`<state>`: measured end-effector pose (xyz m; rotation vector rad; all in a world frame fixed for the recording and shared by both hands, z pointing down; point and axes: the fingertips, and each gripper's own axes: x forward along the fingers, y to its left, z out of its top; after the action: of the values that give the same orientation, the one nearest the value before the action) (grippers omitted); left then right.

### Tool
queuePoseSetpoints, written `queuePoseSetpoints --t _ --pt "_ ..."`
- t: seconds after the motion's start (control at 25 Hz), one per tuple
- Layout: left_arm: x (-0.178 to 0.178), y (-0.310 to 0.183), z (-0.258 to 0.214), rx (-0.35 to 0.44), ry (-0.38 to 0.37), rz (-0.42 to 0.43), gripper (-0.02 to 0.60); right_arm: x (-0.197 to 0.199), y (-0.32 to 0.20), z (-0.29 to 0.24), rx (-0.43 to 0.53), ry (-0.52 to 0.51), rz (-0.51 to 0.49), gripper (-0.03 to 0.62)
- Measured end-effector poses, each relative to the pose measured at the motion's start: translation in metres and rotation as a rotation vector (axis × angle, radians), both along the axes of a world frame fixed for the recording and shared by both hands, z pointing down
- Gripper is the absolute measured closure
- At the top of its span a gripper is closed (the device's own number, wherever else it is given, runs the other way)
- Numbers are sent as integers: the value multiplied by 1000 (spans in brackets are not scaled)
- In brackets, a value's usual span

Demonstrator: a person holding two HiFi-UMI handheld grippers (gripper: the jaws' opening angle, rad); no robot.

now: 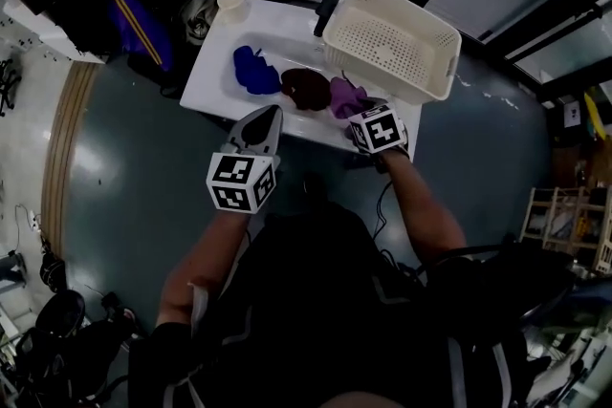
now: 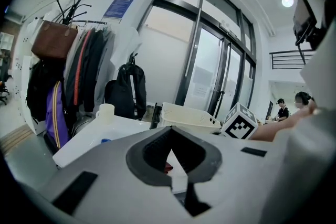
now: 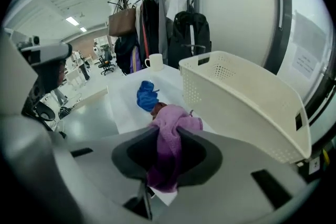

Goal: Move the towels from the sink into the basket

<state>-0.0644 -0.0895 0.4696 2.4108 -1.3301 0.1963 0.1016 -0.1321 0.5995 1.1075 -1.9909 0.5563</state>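
Note:
In the head view a white sink holds a blue towel and a dark maroon towel. A purple towel hangs at the sink's right end, under my right gripper. In the right gripper view that gripper is shut on the purple towel, which droops between the jaws. The blue towel lies beyond it. The empty cream basket stands at the sink's far right corner, close beside the right gripper. My left gripper hovers at the sink's near edge, shut and empty.
A white cup stands on the sink's far left corner. Coats and bags hang on a rack beyond the sink's left end, with a black backpack beside them. Glass doors rise behind the basket. Grey floor surrounds the sink.

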Motion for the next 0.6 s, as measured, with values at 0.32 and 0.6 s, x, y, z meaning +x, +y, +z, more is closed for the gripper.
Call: queuePoseSetpoints --t 0.32,0.6 --pt "-8 20 -20 47 13 22 577 -17 22 -74 116 -110 20 496" --pt "-11 35 -44 112 22 59 577 -22 33 -133 210 -145 25 496"
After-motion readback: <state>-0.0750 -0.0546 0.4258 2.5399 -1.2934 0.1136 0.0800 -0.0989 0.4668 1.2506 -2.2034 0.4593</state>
